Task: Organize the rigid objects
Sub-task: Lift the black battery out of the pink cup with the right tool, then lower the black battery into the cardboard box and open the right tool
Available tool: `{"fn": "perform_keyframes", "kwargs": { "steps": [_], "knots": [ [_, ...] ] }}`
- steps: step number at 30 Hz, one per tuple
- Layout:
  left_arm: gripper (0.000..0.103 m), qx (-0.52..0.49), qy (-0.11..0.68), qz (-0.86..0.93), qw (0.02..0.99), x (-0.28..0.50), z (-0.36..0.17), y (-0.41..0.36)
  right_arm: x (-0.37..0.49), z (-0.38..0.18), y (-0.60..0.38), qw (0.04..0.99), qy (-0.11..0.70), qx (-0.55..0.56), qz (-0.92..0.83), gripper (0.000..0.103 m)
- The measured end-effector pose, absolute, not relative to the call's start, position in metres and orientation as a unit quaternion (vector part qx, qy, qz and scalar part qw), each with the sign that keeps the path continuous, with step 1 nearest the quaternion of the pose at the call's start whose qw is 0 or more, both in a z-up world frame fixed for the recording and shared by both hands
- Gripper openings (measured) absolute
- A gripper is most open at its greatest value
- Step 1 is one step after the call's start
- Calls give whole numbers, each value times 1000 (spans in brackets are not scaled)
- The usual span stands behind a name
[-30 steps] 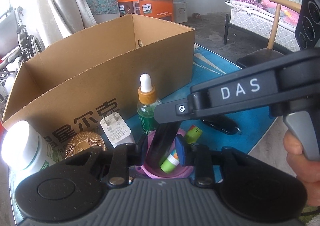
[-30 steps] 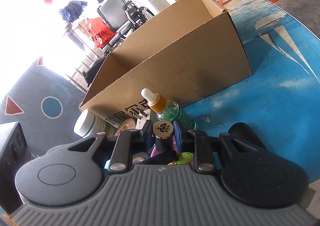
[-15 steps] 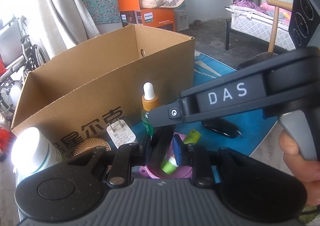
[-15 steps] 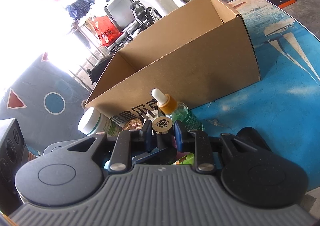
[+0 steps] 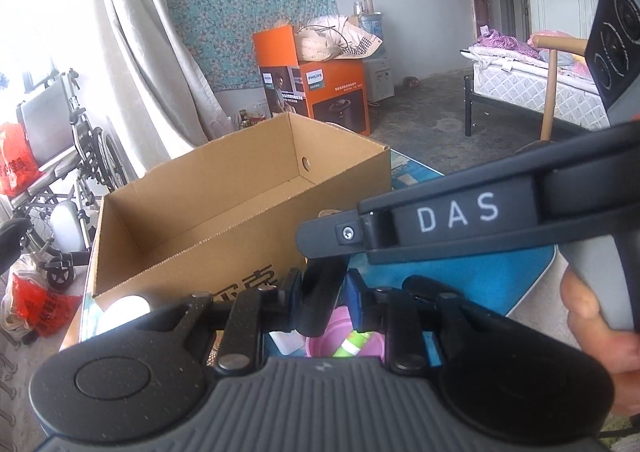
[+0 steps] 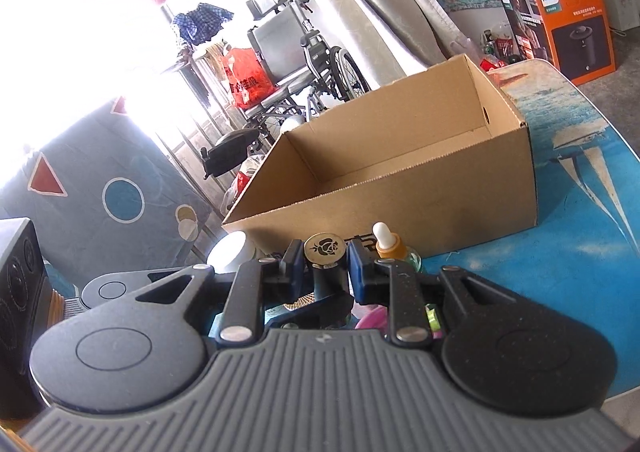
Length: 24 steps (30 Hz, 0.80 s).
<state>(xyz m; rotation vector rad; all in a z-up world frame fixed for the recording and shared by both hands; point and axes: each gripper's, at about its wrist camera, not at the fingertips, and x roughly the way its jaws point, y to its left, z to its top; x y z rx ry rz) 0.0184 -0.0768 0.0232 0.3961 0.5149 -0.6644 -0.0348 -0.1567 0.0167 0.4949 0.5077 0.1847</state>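
Both tools grip one dark tube above the tabletop (image 6: 592, 236).
The left tool (image 5: 320, 298) and right tool (image 6: 325, 266) pinch a black tube (image 6: 325, 252) with a gold rose-stamped cap, near the cardboard box (image 6: 400, 176), which shows nothing inside. "DAS" marks the right tool; the orange carton (image 5: 336, 92) reads "PHILIPS".

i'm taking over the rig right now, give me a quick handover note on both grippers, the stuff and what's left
Left gripper: shut on the lower body of the black bottle.
Right gripper: shut on the same bottle, just under its gold cap.
Cardboard box looks empty in both views.
Still on the table in front of it: dropper bottle, white-capped jar, pink cup.
Done: bottle gripped by both.
Left: put it in the box, then probably the rest.
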Motion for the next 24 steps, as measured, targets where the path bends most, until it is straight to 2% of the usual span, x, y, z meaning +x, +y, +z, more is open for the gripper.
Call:
{"fn": "perform_keyframes", "kwargs": {
  "steps": [6,11,18,24],
  "knots": [
    [25,188,198,-297,915,5,62,-68,-52,64,-148,953,192,203,116,22],
    [25,176,188,-263,930,26,100,-67,-31,106,-145,956,168,182,155,22],
    [25,140,244,-213,936,96,124,-59,55,150,-142,931,230,187,214,21],
    [25,103,329,-195,918,173,105,-45,157,131,-145,886,341,218,228,21]
  ]
}}
